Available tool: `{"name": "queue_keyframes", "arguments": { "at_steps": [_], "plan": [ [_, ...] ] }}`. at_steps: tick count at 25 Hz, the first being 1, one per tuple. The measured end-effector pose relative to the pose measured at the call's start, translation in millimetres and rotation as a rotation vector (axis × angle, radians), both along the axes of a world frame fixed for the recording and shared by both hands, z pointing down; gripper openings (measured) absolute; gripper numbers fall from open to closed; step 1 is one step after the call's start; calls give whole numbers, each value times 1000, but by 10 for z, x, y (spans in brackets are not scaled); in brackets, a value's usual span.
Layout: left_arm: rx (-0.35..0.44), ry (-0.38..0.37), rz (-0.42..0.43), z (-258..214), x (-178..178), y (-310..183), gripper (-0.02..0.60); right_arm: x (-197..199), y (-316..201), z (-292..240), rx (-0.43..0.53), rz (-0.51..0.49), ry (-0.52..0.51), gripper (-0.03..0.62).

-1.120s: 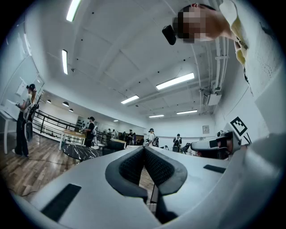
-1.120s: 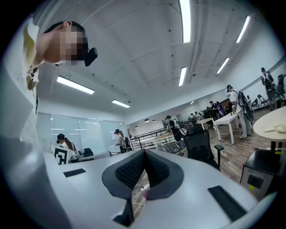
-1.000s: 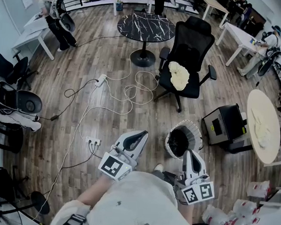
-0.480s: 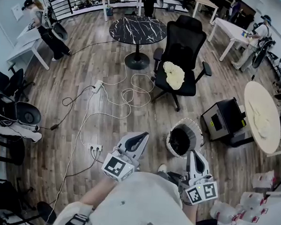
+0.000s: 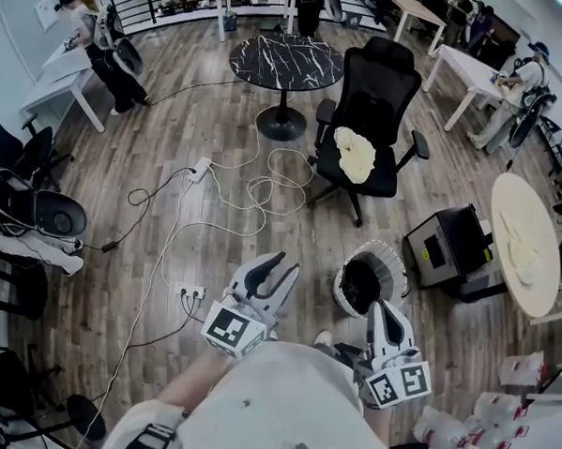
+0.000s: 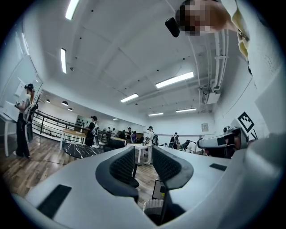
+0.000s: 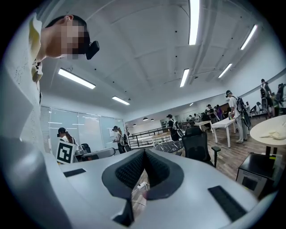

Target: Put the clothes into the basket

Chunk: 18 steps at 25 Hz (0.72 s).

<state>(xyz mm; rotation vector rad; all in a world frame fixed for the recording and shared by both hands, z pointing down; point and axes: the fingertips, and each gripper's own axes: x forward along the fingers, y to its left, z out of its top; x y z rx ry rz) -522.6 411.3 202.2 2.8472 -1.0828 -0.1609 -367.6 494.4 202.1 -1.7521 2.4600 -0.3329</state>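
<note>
Observed left gripper [image 5: 277,264] jaws just opening, empty, right gripper [image 5: 386,310] pinched closed on nothing, both near basket [image 5: 388,258], cloth [image 5: 355,154] lying on chair [image 5: 383,82] beyond.

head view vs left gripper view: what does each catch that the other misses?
Head view only: the cream clothes on the black chair, and the floor cables. Left gripper view only: the ceiling lights. Both: the basket, the marble table, and the left gripper, whose jaws have just been opening with nothing between them.
</note>
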Motion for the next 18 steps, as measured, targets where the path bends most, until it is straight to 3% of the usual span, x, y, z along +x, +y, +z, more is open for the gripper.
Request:
{"name": "queue_keyframes", "arguments": {
  "at_steps": [13,18],
  "plan": [
    [-24,1,-23,131,-366,-56,123,-292,-122,42,-6,-3,-25,8],
    [-27,-4,-37,157,-422,-112,123,-296,-191,-3,-6,-22,-117,6]
  ]
}}
